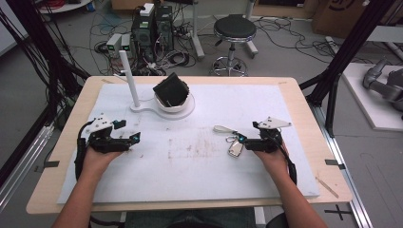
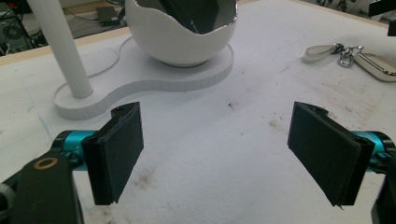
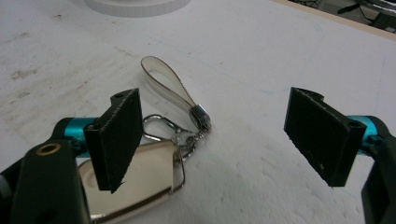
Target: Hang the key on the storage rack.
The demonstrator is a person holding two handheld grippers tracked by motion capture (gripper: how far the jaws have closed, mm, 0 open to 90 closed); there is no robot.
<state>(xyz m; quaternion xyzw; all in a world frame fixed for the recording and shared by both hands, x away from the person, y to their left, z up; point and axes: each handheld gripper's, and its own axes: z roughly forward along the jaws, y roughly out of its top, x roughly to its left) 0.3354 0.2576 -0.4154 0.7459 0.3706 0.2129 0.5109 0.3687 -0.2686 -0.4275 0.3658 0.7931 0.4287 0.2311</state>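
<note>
- Our left gripper (image 1: 134, 137) rests on the white mat (image 1: 190, 166) with its jaws wide apart, holding nothing, well away from the keychain.
- The white stand (image 1: 161, 107) sits ahead of it.
- The keychain (image 1: 231, 140) lies just before our right gripper (image 1: 241, 138), strap pointing away, jaws spread; we judge that hand nearer.

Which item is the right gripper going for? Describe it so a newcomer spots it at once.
On the white mat covering the wooden table, look right of centre, just ahead of the right gripper and its open jaws. There lies the keychain: a pale flat tag with a metal rim, clipped to a cream strap loop. It is the small loose item on the mat, well apart from the white stand with its bowl and post.
</note>
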